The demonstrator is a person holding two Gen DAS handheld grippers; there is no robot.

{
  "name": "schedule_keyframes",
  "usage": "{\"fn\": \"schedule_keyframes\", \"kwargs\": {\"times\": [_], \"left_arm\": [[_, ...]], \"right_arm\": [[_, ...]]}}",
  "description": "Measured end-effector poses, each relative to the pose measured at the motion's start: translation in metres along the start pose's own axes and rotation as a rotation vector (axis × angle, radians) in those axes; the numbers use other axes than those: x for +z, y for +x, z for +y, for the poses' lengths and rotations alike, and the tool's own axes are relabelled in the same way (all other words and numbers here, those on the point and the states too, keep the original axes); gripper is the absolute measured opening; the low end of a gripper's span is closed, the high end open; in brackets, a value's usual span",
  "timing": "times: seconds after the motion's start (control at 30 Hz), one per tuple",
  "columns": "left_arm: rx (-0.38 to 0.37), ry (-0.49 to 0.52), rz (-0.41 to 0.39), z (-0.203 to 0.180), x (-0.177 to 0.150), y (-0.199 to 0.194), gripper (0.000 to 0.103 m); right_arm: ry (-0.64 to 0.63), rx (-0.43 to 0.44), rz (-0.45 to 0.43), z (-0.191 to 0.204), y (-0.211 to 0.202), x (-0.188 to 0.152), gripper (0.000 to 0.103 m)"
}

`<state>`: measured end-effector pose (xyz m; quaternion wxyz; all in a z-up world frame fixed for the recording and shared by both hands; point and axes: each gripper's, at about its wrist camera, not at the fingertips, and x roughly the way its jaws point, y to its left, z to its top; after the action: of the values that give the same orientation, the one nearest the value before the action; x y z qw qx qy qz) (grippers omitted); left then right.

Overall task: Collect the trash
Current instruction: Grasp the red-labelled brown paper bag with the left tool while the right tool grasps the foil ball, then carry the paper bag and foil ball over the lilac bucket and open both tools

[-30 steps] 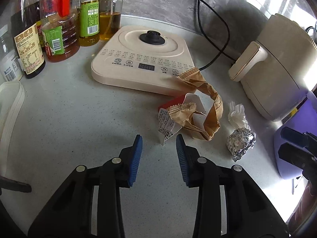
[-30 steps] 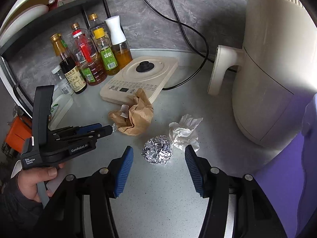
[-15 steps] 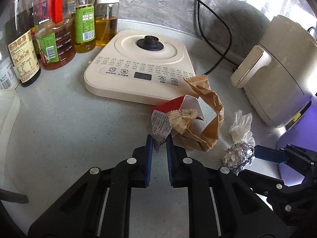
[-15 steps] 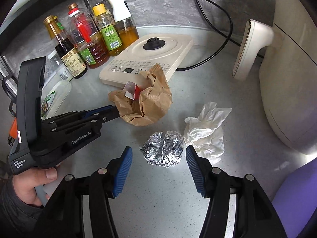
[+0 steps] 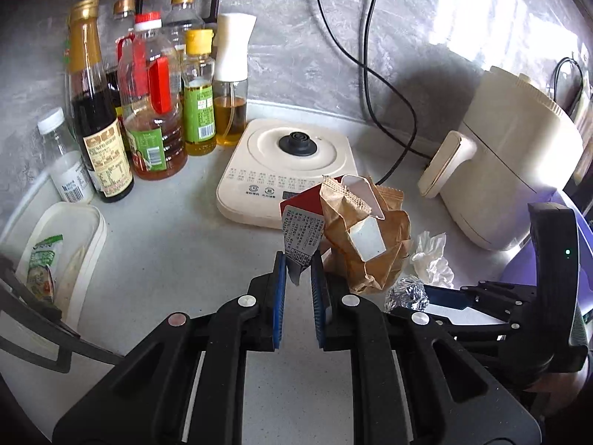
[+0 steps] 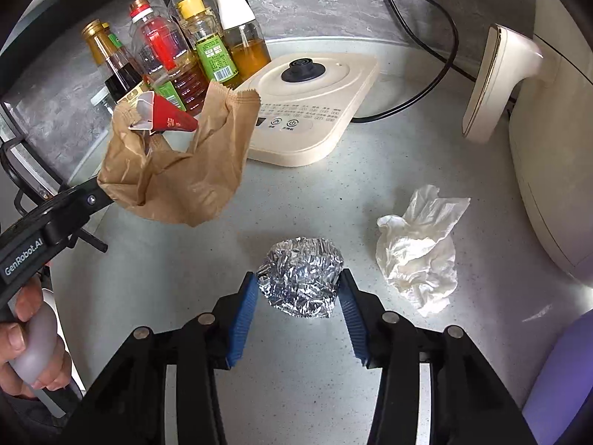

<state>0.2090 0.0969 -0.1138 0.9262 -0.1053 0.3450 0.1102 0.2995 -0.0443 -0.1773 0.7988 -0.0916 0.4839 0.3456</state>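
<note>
Left wrist view: the brown paper bag (image 5: 374, 244) hides the near right corner of the cream cooker base (image 5: 289, 170) and part of its control panel. Print on the label (image 5: 301, 239) between the left gripper (image 5: 298, 278) pads is too small to read. The foil ball (image 5: 406, 293), right of the fingers, is partly covered by the right gripper's (image 5: 444, 298) blue pad. Purple bin (image 5: 556, 256) is cut off at the right edge.

Right wrist view: the bag (image 6: 178, 170) hides the left gripper's tips; the air fryer (image 6: 548, 141) runs off frame.
</note>
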Motion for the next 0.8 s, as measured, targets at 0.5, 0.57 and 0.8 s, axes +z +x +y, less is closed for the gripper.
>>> {"fn": "schedule_keyframes", "kwargs": {"times": [0.5, 0.57, 0.8], "left_arm": [[0.001, 0.136, 0.042, -0.027, -0.017, -0.011, 0.014], [-0.029, 0.143, 0.057, -0.034, -0.02, -0.01, 0.013], [-0.185, 0.102, 0.045, -0.048, -0.022, -0.027, 0.013]], "right_arm": [[0.12, 0.061, -0.224, 0.0, -0.095, -0.015, 0.042], [0.12, 0.064, -0.231, 0.002, -0.101, -0.017, 0.042], [0.113, 0.077, -0.221, 0.01, -0.101, -0.029, 0.042]]}}
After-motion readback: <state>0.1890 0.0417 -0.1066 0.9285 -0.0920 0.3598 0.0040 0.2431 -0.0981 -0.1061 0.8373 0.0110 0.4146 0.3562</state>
